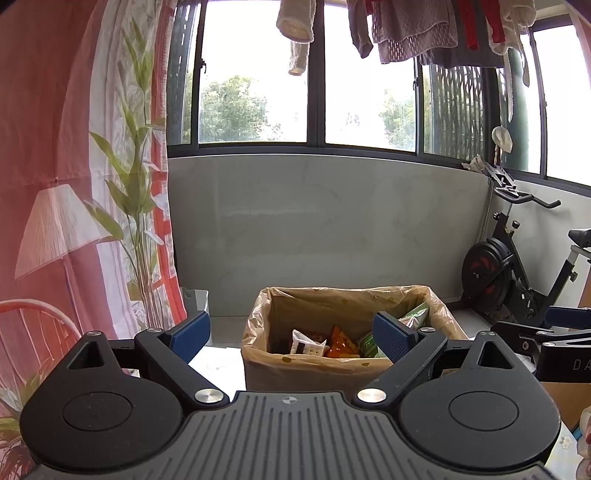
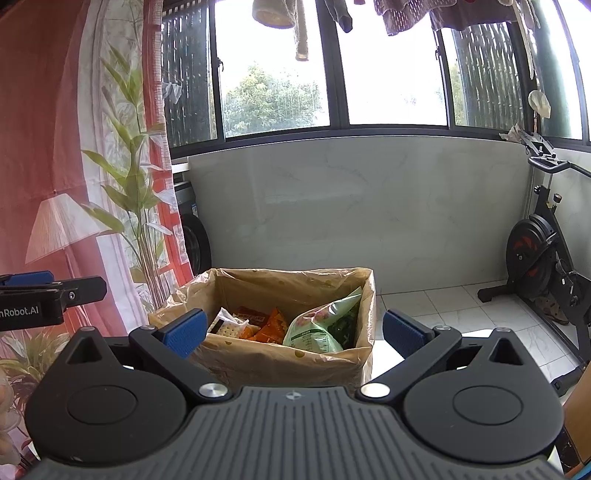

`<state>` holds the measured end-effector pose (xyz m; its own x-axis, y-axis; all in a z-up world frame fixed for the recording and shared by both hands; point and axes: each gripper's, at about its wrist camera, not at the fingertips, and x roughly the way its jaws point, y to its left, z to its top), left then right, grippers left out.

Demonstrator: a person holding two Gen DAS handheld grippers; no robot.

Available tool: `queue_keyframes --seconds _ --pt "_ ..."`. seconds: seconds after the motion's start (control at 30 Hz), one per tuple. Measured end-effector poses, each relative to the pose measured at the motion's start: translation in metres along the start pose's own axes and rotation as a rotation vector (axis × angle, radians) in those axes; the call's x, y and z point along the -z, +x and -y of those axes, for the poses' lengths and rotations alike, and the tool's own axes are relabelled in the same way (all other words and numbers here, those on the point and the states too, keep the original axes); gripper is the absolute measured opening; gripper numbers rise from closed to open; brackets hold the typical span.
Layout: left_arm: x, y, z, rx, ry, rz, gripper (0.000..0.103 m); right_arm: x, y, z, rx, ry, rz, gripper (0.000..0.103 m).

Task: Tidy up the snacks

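A cardboard box (image 1: 314, 373) lined with a tan plastic bag stands ahead on a white surface. Inside lie a white cracker packet (image 1: 308, 345), an orange snack packet (image 1: 341, 347) and a green bag (image 1: 415, 317). My left gripper (image 1: 291, 336) is open just short of the box, with nothing between its blue pads. In the right wrist view the same box (image 2: 288, 363) holds the cracker packet (image 2: 229, 326), the orange packet (image 2: 271, 326) and the large green bag (image 2: 321, 326). My right gripper (image 2: 293, 332) is open and empty, its fingers spread wider than the box.
An exercise bike (image 1: 517, 273) stands on the tiled floor at the right. A red and white curtain (image 1: 74, 166) printed with a lamp and plants hangs at the left. Laundry (image 1: 424, 33) hangs above the window. A grey low wall (image 1: 314, 221) runs behind the box.
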<state>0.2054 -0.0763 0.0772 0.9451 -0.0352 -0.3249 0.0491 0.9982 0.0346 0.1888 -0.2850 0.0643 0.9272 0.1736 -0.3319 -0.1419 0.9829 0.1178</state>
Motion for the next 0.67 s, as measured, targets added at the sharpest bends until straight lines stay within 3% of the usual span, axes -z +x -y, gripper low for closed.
queue_keyframes --seconds 0.67 --pt "0.0035 0.0037 -0.0043 0.010 -0.019 -0.011 0.097 0.0010 0.0016 0.0004 0.000 0.000 -0.004 0.103"
